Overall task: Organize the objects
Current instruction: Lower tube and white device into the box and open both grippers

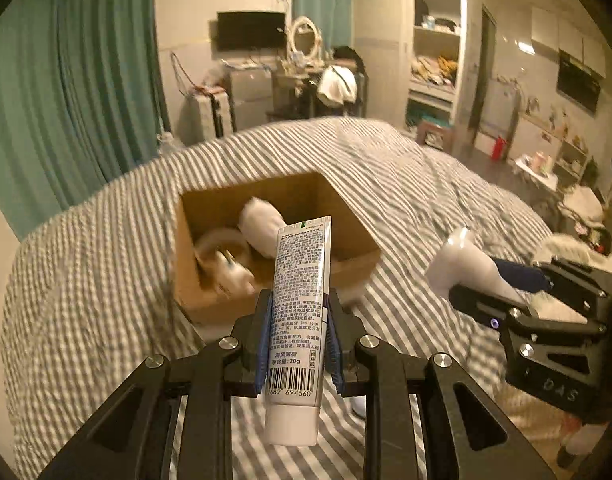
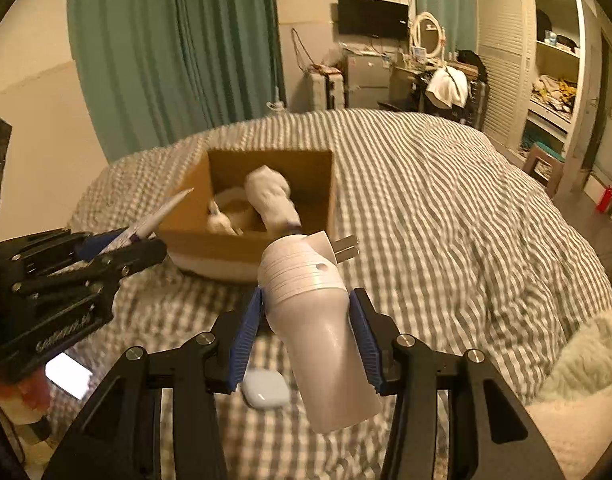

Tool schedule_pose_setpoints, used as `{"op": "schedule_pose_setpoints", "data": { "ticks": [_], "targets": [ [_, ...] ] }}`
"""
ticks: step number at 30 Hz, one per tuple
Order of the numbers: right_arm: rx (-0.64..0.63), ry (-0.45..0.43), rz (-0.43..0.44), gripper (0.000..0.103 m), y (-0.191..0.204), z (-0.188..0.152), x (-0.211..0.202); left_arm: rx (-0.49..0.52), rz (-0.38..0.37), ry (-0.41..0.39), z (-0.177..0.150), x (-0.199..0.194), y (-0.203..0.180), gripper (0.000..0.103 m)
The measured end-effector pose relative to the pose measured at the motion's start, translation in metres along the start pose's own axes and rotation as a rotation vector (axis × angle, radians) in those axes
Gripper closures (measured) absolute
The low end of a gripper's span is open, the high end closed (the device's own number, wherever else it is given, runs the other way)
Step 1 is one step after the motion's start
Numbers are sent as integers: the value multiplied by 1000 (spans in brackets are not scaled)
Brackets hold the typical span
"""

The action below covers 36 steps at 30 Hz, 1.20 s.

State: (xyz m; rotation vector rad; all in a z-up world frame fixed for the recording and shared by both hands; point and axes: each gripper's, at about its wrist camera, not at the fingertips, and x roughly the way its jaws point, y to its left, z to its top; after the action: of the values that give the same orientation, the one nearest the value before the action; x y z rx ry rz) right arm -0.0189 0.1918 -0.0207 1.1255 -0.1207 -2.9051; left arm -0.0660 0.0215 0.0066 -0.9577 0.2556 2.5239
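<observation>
My left gripper (image 1: 298, 340) is shut on a white toothpaste tube (image 1: 296, 320), held upright above the striped bed, just short of an open cardboard box (image 1: 345, 216). The box (image 2: 186, 224) holds a rolled white sock (image 2: 272, 196) and other white items. My right gripper (image 2: 306, 336) is shut on a white plug-in night-light device (image 2: 317, 320) with two metal prongs, near the box's front right. The right gripper (image 1: 501, 292) also shows in the left wrist view, and the left gripper (image 2: 146, 240) in the right wrist view.
A grey-and-white striped duvet (image 2: 445, 208) covers the bed. A small white earbud case (image 2: 266, 390) and a lit phone (image 2: 68, 376) lie on it near me. A fluffy blanket (image 2: 577, 380) is at the right. Green curtains, a desk and a wardrobe stand beyond.
</observation>
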Motion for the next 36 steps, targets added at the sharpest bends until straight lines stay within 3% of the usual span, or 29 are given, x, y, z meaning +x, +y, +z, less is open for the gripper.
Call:
{"op": "schedule_pose_setpoints", "data": {
  "ticks": [9, 19, 28, 36],
  "targets": [
    [-24, -41, 40, 58, 14, 67, 23, -42, 52, -45, 53, 23, 37, 79],
    [-4, -29, 54, 58, 7, 131, 91, -66, 119, -10, 84, 96, 66, 79],
    [46, 39, 73, 58, -8, 145, 168, -60, 147, 56, 89, 159, 72, 79],
    [59, 60, 86, 57, -6, 138, 196, -60, 108, 105, 74, 183, 69, 79]
  ]
}}
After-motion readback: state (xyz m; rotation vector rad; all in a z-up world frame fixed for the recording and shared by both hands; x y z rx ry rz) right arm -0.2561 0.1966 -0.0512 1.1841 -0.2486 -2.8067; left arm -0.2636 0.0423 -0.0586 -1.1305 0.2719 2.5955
